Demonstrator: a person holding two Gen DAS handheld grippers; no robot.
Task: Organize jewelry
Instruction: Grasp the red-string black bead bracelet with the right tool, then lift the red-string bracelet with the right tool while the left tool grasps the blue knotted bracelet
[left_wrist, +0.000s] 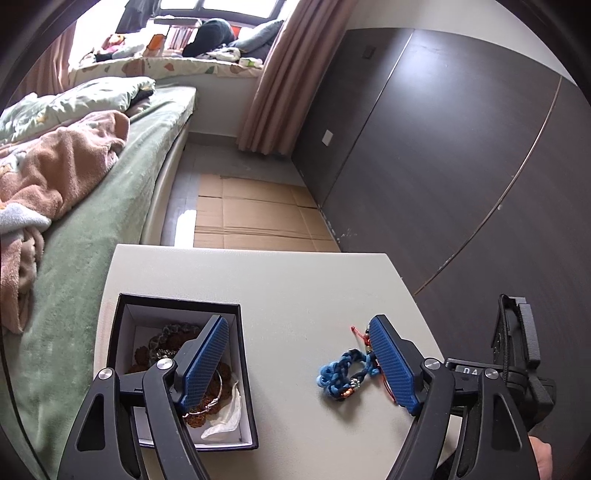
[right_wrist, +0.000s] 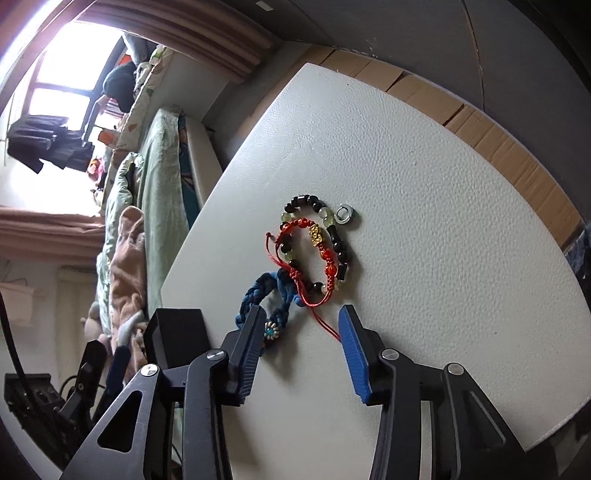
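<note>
Blue braided bracelet (right_wrist: 271, 295): nearest our right gripper (right_wrist: 301, 332), whose jaws gape empty. Beyond it, red cord bracelet (right_wrist: 314, 258), bead bracelet (right_wrist: 341, 243), ring (right_wrist: 346, 212). Left gripper (left_wrist: 295, 354) (also spread, empty) straddles the box (left_wrist: 248, 369) rim.

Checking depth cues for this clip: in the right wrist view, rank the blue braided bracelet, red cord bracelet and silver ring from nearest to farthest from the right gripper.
1. Blue braided bracelet, against the left finger of the right gripper.
2. Red cord bracelet, just beyond, near the table's middle.
3. Silver ring, farthest, beside the black bead bracelet.
</note>
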